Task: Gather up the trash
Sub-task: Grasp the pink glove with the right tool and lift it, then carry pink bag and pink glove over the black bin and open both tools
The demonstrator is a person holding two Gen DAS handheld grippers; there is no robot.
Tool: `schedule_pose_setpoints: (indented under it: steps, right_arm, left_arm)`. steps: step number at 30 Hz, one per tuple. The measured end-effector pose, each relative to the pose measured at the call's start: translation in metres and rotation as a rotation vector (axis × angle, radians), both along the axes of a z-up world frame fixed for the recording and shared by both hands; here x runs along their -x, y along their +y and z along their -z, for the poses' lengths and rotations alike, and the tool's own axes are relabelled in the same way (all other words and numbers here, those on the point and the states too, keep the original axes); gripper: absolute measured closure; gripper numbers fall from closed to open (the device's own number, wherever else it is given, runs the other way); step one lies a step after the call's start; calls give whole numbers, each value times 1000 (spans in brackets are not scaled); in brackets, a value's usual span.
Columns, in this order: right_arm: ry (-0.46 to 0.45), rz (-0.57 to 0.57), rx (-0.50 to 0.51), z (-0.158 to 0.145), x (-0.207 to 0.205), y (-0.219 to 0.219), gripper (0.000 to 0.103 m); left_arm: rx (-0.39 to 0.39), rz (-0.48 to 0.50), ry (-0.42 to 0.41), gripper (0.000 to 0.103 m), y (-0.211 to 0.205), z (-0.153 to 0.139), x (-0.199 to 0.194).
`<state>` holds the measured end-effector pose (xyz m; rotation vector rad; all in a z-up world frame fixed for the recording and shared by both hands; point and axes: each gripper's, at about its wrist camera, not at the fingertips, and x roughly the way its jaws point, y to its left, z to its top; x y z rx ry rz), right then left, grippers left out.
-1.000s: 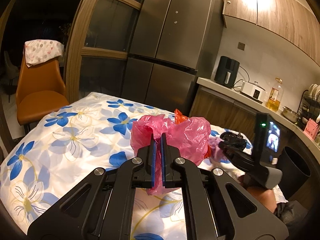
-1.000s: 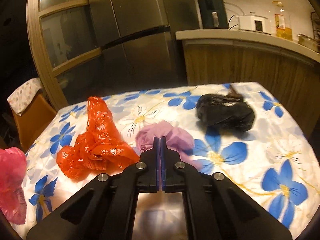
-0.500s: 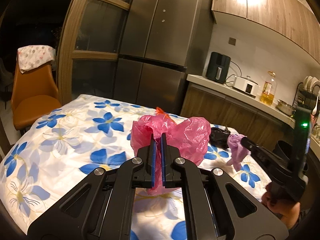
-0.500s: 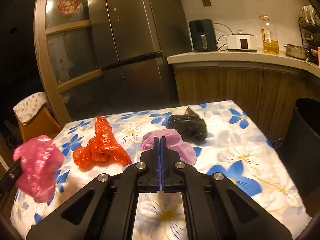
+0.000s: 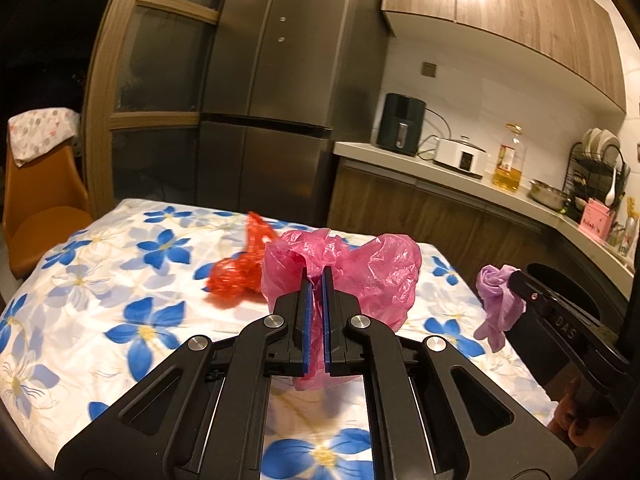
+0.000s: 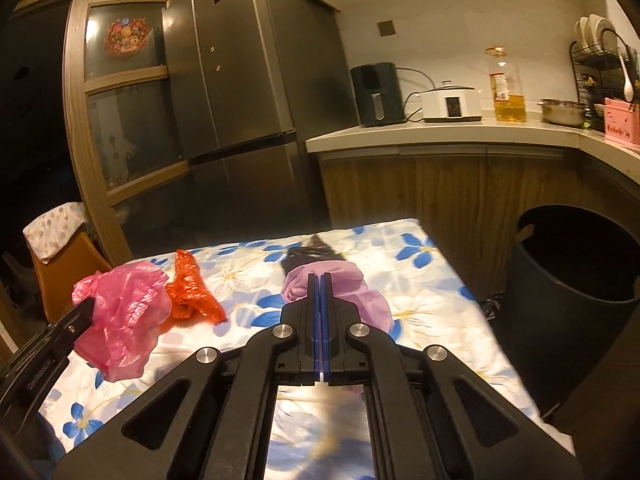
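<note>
Pink bag (image 5: 360, 268) pinched aloft, lilac bag (image 6: 340, 284) likewise

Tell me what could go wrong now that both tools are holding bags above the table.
The purple bag hangs loosely from the tip of the right tool; a thin pinch like that might slip before reaching the black bin. The pink bag billows wide around the left tool and may snag or brush the orange bag lying on the table. The black bag sits half hidden behind the purple one and could get overlooked.
</note>
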<state>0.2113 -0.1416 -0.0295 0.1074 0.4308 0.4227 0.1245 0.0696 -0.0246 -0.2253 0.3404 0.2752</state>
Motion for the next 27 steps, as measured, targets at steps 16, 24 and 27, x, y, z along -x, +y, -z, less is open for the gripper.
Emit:
schedule_pose_setpoints:
  steps: [16,24,27]
  right_arm:
    - [-52,149,7,-16,9,-79,102]
    - [-73,230,15,-24,5,-116,102]
    - [-81,261,15,-27,3,-129,102]
  left_arm:
    - [-36,173,0,100,-79,-11,-44]
    - [-64,268,1,100,-124,-15,-69]
    - [-82,306,-11,100,-145,-20,-80]
